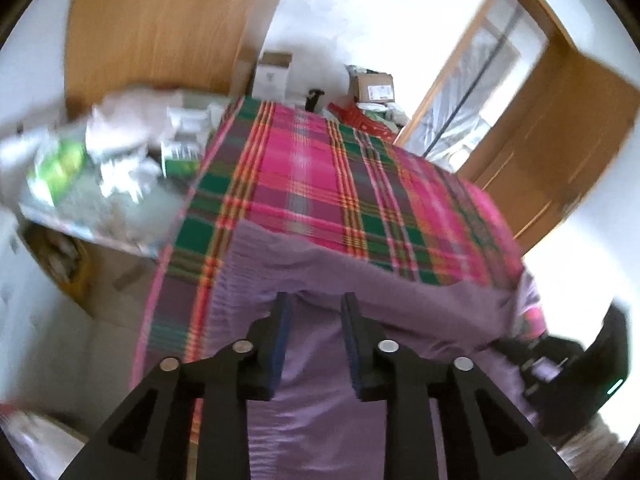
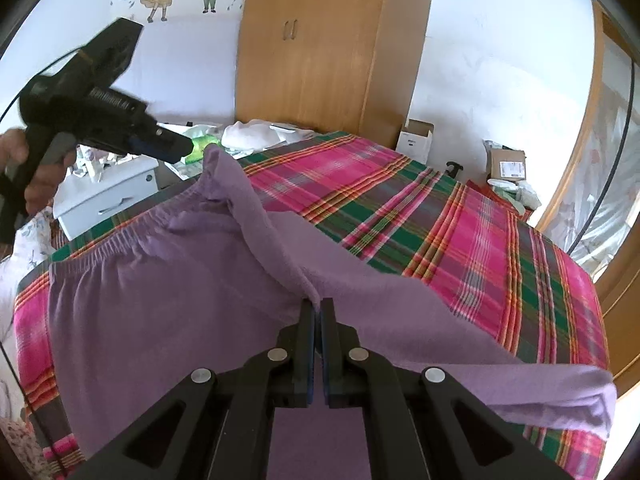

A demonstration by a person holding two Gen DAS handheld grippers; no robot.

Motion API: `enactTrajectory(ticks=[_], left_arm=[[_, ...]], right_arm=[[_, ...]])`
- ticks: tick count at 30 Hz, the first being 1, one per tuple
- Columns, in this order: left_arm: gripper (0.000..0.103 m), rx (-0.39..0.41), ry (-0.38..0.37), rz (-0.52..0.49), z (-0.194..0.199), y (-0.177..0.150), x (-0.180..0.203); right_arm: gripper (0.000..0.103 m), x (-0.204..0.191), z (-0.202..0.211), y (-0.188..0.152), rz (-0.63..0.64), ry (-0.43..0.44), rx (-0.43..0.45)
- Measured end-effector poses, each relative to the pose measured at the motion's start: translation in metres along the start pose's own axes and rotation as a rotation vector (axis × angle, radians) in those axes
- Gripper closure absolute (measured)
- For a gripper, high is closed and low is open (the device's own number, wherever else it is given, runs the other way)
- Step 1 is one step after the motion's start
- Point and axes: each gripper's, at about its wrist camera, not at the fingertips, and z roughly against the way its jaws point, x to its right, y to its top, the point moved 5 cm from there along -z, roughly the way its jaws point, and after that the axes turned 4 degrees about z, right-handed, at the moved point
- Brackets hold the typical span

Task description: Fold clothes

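Observation:
Purple trousers point(image 2: 168, 304) with an elastic waistband lie on a bed with a pink, green and orange plaid cover point(image 2: 460, 240). My right gripper point(image 2: 318, 304) is shut on a fold of the purple cloth and lifts it in a ridge. My left gripper point(image 1: 316, 300) has its jaws apart, with purple cloth point(image 1: 360, 280) in the gap between them. In the right wrist view the left gripper point(image 2: 192, 148) shows at the upper left, its tips at a raised peak of the cloth. The plaid cover also shows in the left wrist view point(image 1: 304, 176).
A wooden wardrobe point(image 2: 320, 48) stands behind the bed. A white bedside cabinet point(image 2: 108, 188) and cluttered white items point(image 2: 256, 134) are at the bed's left. Cardboard boxes point(image 2: 506, 164) sit on the floor at the far side. A wooden door point(image 1: 560, 132) is at the right.

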Motion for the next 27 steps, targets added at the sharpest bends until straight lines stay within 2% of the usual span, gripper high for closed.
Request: enactTrajectory(ticks=[2, 6, 10, 15, 17, 20, 24, 27], left_arm=[[0.073, -0.038, -0.040, 0.104, -0.004, 0.002, -0.007], [0.059, -0.049, -0.035, 0.160, -0.009, 0.000, -0.009], [0.058, -0.082, -0.070, 0.267, -0.010, -0.002, -0.011], [0.058, -0.082, -0.066, 0.343, -0.010, -0.003, -0.011], [0.058, -0.090, -0.092, 0.423, -0.013, -0.001, -0.017], [0.058, -0.060, -0.069, 0.484, -0.013, 0.002, -0.024], [0.058, -0.099, -0.051, 0.590, -0.024, 0.000, -0.032], [0.058, -0.108, -0.031, 0.588, -0.031, 0.001, -0.030]], right_arm=[[0.100, -0.005, 0.001, -0.005, 0.017, -0.017, 0.013], [0.100, -0.014, 0.000, -0.016, 0.065, -0.055, 0.016], [0.100, -0.021, 0.001, -0.021, 0.106, -0.083, 0.024], [0.100, -0.023, 0.002, -0.022, 0.123, -0.079, 0.033], [0.100, -0.026, 0.004, -0.023, 0.147, -0.081, 0.035], [0.100, -0.030, 0.006, -0.026, 0.186, -0.089, 0.043], [0.100, -0.030, 0.007, -0.029, 0.207, -0.087, 0.044], [0.100, -0.031, 0.008, -0.030, 0.217, -0.081, 0.051]])
